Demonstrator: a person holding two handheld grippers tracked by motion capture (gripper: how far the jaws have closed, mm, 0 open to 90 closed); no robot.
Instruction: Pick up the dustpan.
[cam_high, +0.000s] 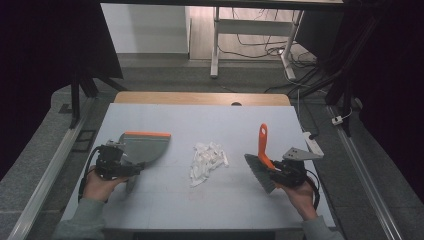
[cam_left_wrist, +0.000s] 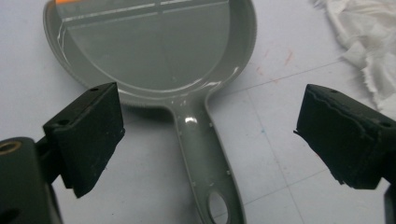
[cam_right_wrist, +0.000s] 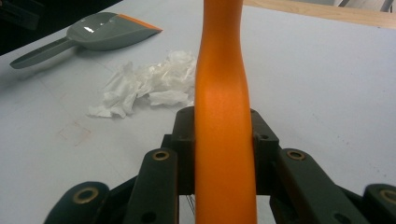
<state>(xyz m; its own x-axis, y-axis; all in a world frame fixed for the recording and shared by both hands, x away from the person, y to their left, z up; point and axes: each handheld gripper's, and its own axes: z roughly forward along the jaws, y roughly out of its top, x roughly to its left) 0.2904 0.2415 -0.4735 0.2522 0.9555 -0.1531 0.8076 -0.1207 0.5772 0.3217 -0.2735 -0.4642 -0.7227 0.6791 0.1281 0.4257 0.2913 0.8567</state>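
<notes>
Your left gripper (cam_left_wrist: 205, 135) stands released above the grey plastic dustpan's (cam_high: 145, 145) handle, at nine o'clock on the counter (cam_high: 200, 120). Your right gripper (cam_high: 278, 176) clenches the orange-handled brush (cam_high: 263, 159) at three o'clock; white paper scraps (cam_high: 207, 161) lie between.

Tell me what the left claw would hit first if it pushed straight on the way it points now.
Probably the grey dustpan's handle: it lies between the left claw's open jaws, the pan straight ahead. How far above the handle the claw sits is unclear.
</notes>
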